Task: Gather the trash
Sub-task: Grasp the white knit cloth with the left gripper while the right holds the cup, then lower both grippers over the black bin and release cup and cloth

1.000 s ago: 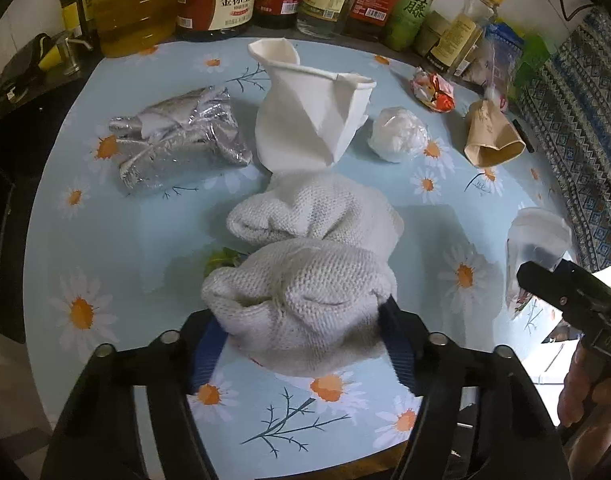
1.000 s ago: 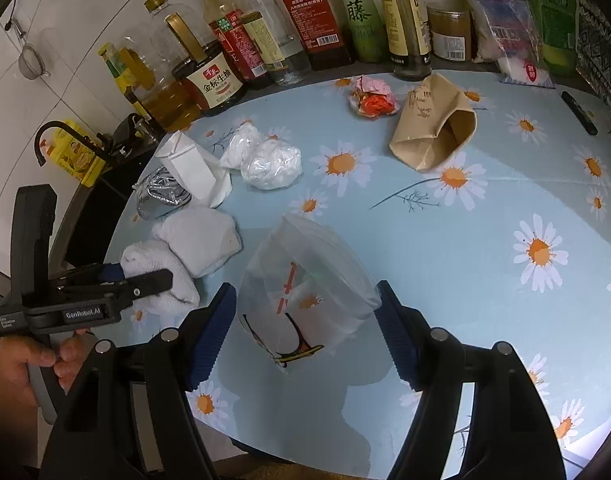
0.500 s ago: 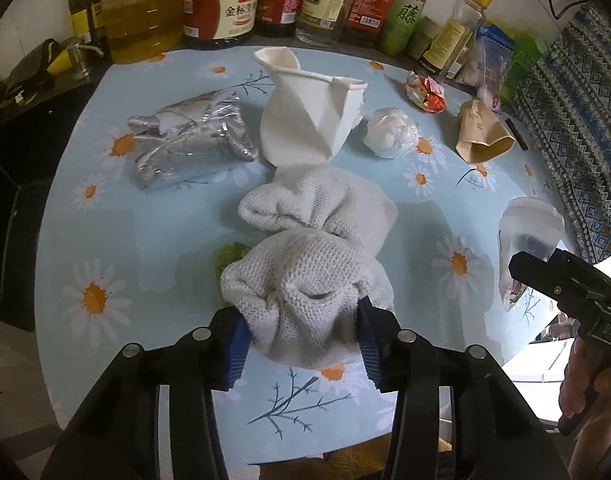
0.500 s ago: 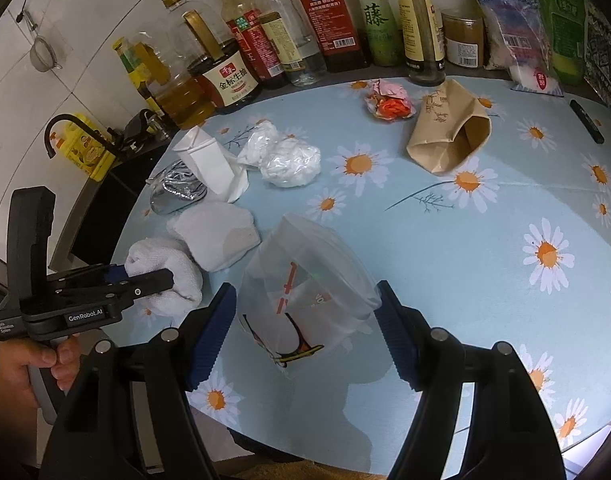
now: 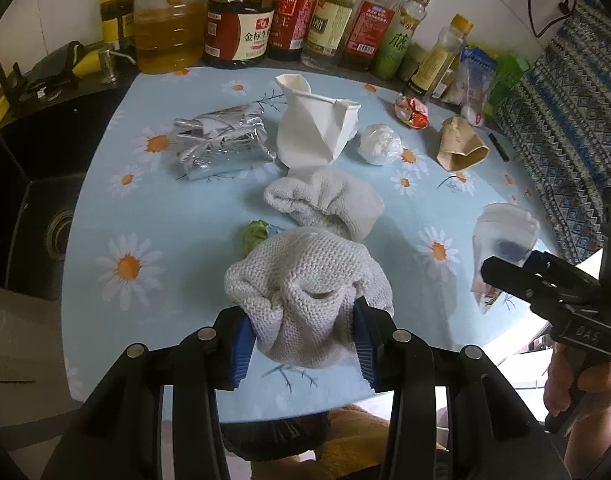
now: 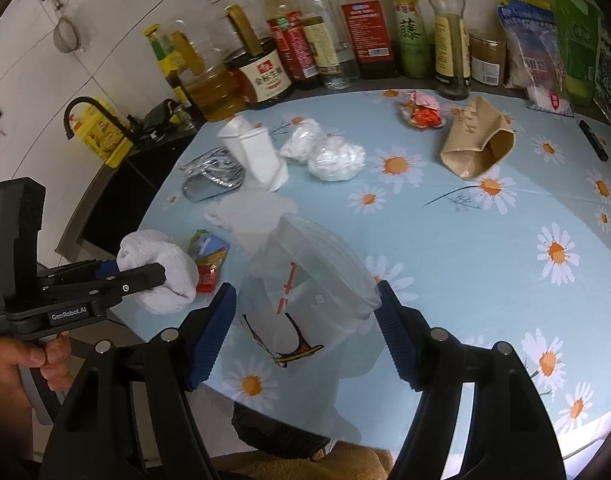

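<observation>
My left gripper (image 5: pixel 303 330) is shut on a white knitted cloth (image 5: pixel 305 284) and holds it just above the table's near edge; the cloth also shows in the right wrist view (image 6: pixel 161 270). My right gripper (image 6: pixel 305 316) is shut on a clear plastic cup (image 6: pixel 305 292), which also shows in the left wrist view (image 5: pixel 501 236). A green and red wrapper (image 6: pixel 207 256) lies uncovered beside the lifted cloth. On the daisy tablecloth (image 5: pixel 177 220) lie a second white cloth (image 5: pixel 325 204), a foil bag (image 5: pixel 221 146), a crumpled white paper cup (image 5: pixel 317 128), a white wad (image 5: pixel 379 144), a brown paper cup (image 5: pixel 461 148) and a red wrapper (image 5: pixel 411 112).
Sauce and oil bottles (image 5: pixel 241 28) line the table's far edge. Packets (image 6: pixel 541 44) stand at the far right. A black sink (image 5: pixel 37 184) lies to the left of the table. A black pen (image 6: pixel 593 140) lies at the right edge.
My left gripper has closed on the white cloth and pulled it back and up, uncovering the green and red wrapper. The right gripper keeps holding the cup.
</observation>
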`<control>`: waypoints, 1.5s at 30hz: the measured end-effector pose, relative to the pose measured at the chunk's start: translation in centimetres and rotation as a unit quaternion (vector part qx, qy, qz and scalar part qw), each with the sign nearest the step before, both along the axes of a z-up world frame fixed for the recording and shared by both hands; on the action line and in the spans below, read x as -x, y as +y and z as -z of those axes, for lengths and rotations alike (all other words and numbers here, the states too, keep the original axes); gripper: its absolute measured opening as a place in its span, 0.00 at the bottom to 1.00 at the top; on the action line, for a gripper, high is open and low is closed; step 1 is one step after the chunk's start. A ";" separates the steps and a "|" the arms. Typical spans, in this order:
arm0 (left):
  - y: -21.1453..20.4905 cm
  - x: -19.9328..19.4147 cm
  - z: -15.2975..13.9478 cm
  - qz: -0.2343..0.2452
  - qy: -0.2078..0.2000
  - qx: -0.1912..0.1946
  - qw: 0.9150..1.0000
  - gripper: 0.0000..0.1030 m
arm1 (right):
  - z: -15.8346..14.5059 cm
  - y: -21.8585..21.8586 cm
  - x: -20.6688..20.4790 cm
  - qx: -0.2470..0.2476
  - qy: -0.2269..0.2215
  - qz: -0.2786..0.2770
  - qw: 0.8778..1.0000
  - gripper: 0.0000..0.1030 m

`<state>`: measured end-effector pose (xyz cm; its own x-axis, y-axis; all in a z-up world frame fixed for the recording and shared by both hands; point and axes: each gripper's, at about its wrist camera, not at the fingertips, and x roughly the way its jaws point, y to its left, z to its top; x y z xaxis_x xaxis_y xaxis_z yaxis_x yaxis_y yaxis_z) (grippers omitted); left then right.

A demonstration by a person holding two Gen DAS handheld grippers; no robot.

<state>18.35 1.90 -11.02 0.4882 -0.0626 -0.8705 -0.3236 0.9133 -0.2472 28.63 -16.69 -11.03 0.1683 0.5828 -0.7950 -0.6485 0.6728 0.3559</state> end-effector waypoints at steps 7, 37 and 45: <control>-0.1 3.3 -0.8 0.001 -0.019 0.009 1.000 0.40 | -0.4 0.9 3.2 0.003 -0.003 -0.010 1.000 0.68; -0.7 15.3 6.4 0.015 0.038 0.064 0.997 0.40 | 7.1 3.3 16.3 0.066 0.072 -0.044 0.994 0.69; -1.1 16.1 8.7 0.013 0.069 0.077 0.995 0.42 | 9.3 3.2 17.1 0.080 0.104 -0.051 0.990 0.69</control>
